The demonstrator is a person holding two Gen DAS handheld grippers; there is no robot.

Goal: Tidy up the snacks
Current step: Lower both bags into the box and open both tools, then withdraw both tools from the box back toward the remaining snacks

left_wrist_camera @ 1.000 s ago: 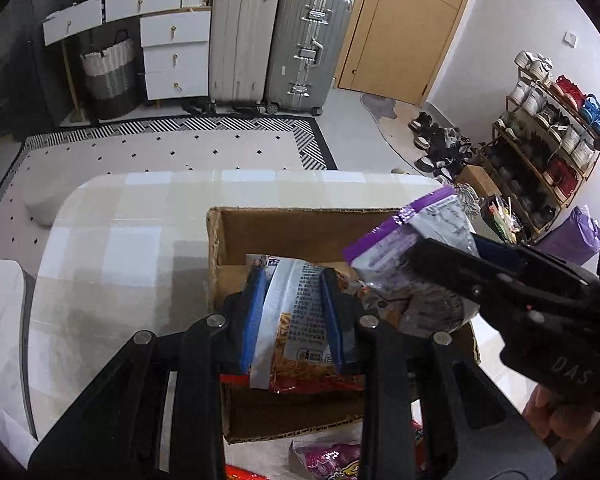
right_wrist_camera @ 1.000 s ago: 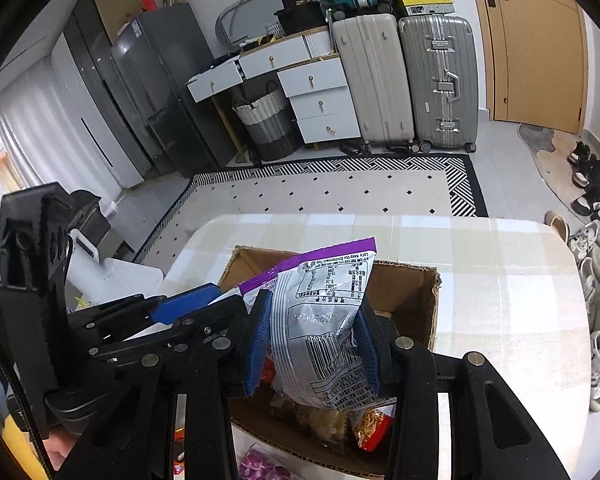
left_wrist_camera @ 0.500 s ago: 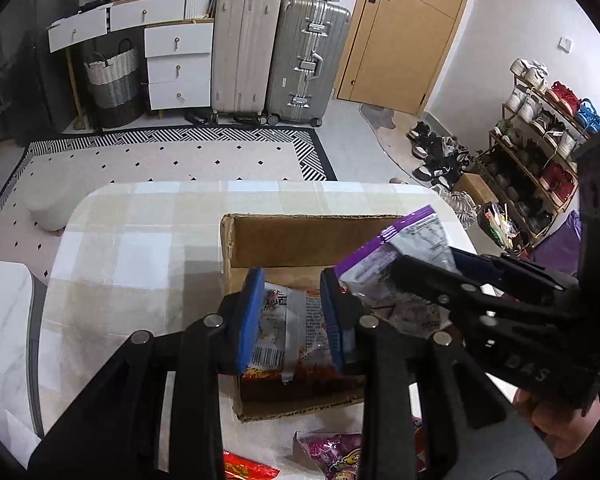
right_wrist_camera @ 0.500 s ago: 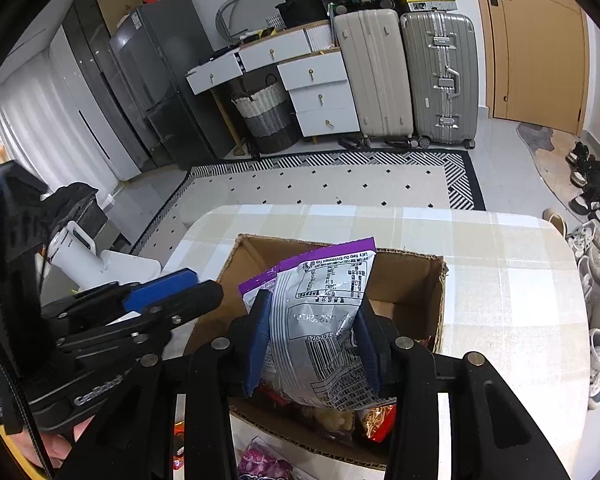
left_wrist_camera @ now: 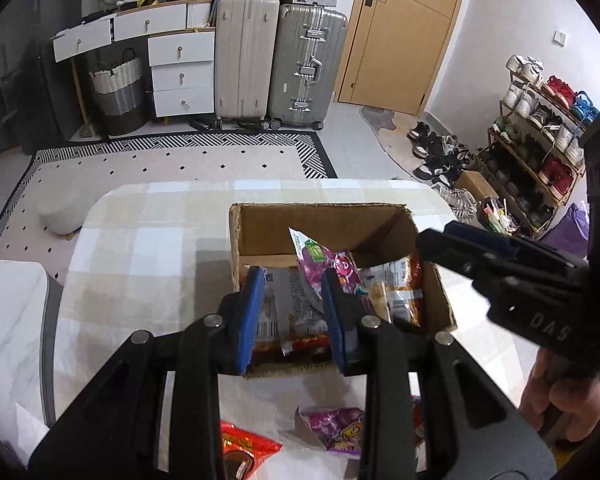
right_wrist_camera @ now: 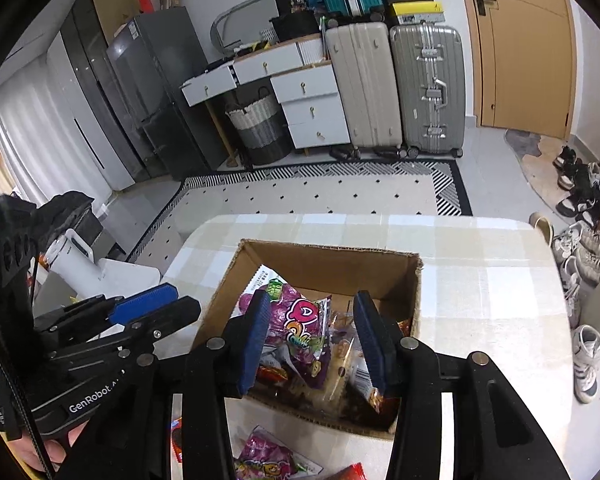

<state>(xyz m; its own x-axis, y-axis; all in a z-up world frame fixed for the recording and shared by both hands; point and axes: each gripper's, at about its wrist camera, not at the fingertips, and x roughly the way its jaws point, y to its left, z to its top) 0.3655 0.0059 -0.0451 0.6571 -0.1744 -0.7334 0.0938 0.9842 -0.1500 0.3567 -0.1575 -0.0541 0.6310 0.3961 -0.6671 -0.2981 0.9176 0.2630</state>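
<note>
An open cardboard box (left_wrist_camera: 324, 220) (right_wrist_camera: 332, 256) stands on the checked table and holds several snack packets, with a purple packet (left_wrist_camera: 332, 268) (right_wrist_camera: 296, 324) on top. My left gripper (left_wrist_camera: 294, 312) is open and empty above the box's near left part. My right gripper (right_wrist_camera: 314, 336) is open and empty above the box; it also shows in the left wrist view (left_wrist_camera: 480, 252). A purple packet (left_wrist_camera: 336, 428) (right_wrist_camera: 264, 460) and a red packet (left_wrist_camera: 244, 448) lie on the table in front of the box.
The checked table (left_wrist_camera: 140, 240) has rounded far corners. A white stool or cabinet (left_wrist_camera: 8, 320) stands at its left. Beyond are a rug, suitcases (left_wrist_camera: 276, 60), drawers and a shoe rack (left_wrist_camera: 540, 140).
Both grippers opened and let go: the left dropped its silver-red packet, the right its purple-silver packet, into the box. Both then drew back and up.
</note>
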